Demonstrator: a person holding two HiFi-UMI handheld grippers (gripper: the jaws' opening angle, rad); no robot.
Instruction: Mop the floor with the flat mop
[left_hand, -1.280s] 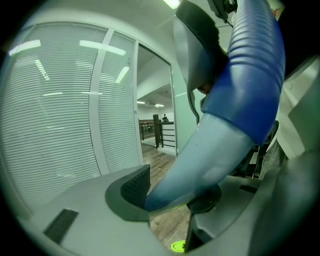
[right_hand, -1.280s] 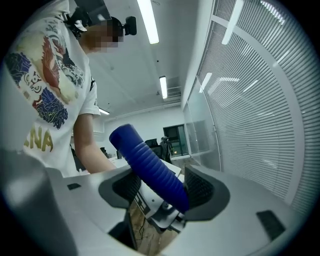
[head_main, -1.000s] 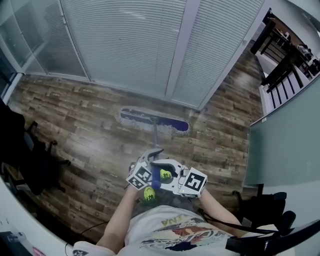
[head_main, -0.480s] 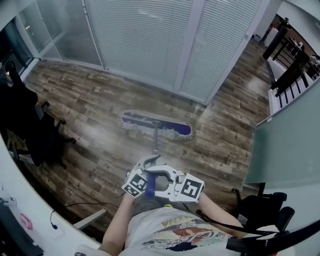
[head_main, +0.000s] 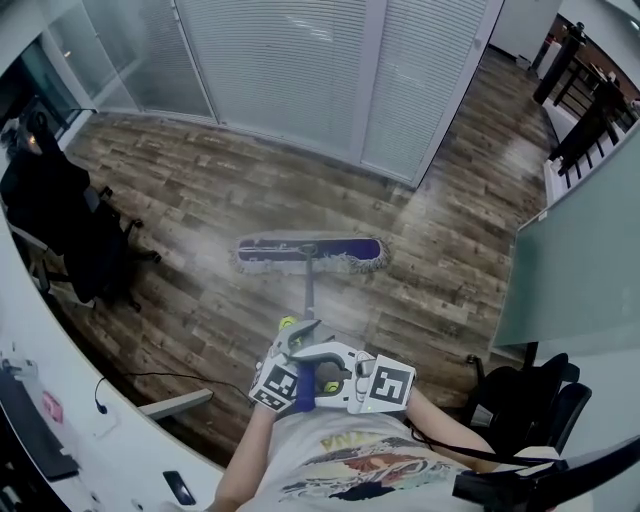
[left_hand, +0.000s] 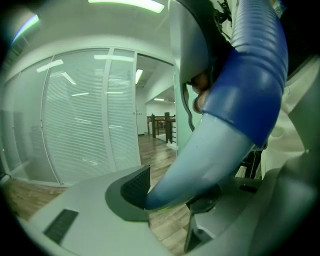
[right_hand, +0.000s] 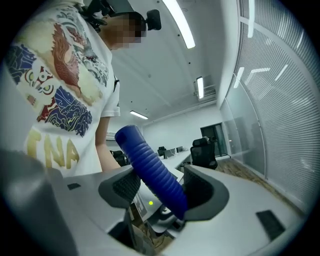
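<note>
The flat mop's head (head_main: 310, 254), purple with a pale fringe, lies level across the wooden floor (head_main: 200, 200) in the head view. Its thin pole (head_main: 308, 295) runs back toward me to a blue ribbed grip (head_main: 304, 398). My left gripper (head_main: 290, 372) and right gripper (head_main: 345, 385) sit side by side on the handle near my stomach. In the left gripper view the left gripper (left_hand: 170, 197) is shut on the pale pole (left_hand: 210, 150), just below the blue grip. In the right gripper view the right gripper (right_hand: 165, 192) is shut on the blue ribbed grip (right_hand: 152, 170).
A glass wall with white blinds (head_main: 300, 70) runs behind the mop. A black office chair (head_main: 75, 235) and a white desk (head_main: 60, 400) stand at the left, with a cable (head_main: 150, 378) on the floor. At the right are a green-grey partition (head_main: 570, 260) and another black chair (head_main: 525, 400).
The mop head has swung from a slant to lie level across the floor. The view has shifted along the floor, bringing the black chair and desk at the left further in. Both grips are unchanged.
</note>
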